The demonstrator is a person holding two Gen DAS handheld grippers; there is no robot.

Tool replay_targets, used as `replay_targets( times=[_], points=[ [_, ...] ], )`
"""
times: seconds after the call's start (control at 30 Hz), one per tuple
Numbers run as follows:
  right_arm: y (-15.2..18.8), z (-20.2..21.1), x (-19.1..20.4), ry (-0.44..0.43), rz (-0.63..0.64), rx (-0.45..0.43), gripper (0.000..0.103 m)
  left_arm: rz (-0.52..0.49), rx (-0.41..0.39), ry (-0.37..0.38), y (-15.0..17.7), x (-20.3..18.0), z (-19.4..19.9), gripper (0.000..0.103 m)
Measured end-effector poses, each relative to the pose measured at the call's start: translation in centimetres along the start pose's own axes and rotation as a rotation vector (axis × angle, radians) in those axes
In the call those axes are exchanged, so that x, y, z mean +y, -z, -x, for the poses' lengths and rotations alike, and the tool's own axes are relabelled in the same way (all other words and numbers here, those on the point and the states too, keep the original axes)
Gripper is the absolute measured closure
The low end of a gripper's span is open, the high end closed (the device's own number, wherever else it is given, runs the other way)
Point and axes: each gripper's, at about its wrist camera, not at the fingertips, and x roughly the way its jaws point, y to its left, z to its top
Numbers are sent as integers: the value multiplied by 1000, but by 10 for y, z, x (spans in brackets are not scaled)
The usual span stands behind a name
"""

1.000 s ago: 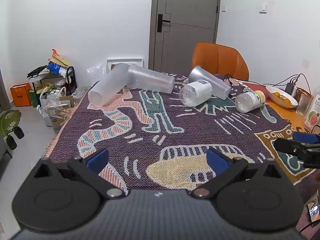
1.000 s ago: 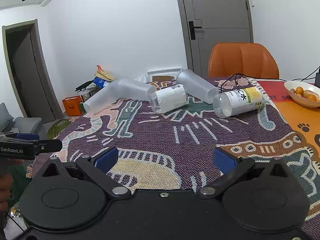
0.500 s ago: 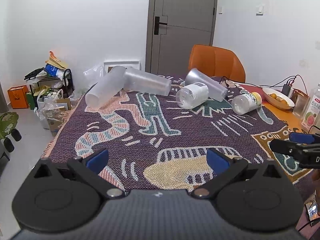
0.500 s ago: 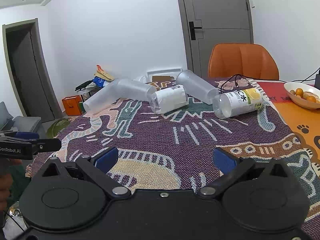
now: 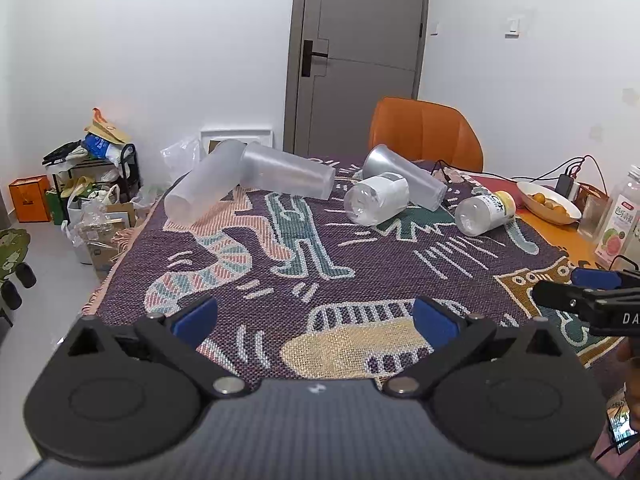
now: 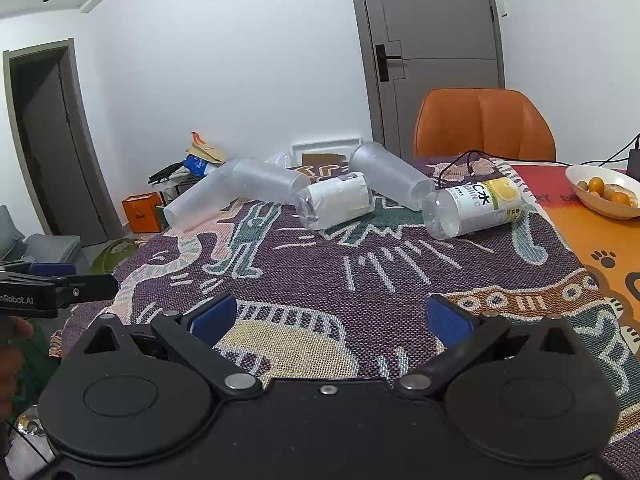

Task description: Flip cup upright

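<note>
Cups [image 5: 286, 176] unmoved, left gripper [image 5: 314, 317] raised slightly

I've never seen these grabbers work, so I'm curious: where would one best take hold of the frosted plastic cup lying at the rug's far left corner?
Probably mid-body. The frosted plastic cup lies on its side, open mouth toward the camera, its far end against a second clear cup. The open left gripper could come in from the near side, fingers straddling its round wall.

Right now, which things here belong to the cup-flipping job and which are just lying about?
Job: three cups on their sides: left cup, middle cup, right cup; both grippers, open, left, right.

Lying about: two bottles, fruit bowl, chair, cable.
</note>
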Motion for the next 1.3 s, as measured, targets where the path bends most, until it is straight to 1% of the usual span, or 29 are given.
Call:
replay_targets(
  times=[0.23, 0.6, 1.03, 1.3],
  points=[
    [0, -1, -2, 1, -4, 2, 0, 7, -14, 1, 1, 2, 1, 0],
    [0, -3, -2, 1, -9, 0, 0, -3, -22, -21, -1, 2, 0, 0],
    [-6, -7, -3, 10, -15, 4, 0, -6, -27, 1, -9, -1, -8, 0],
    [-8, -16, -9, 11, -35, 16, 0, -5, -17, 20, -16, -2, -23, 0]
  ],
)
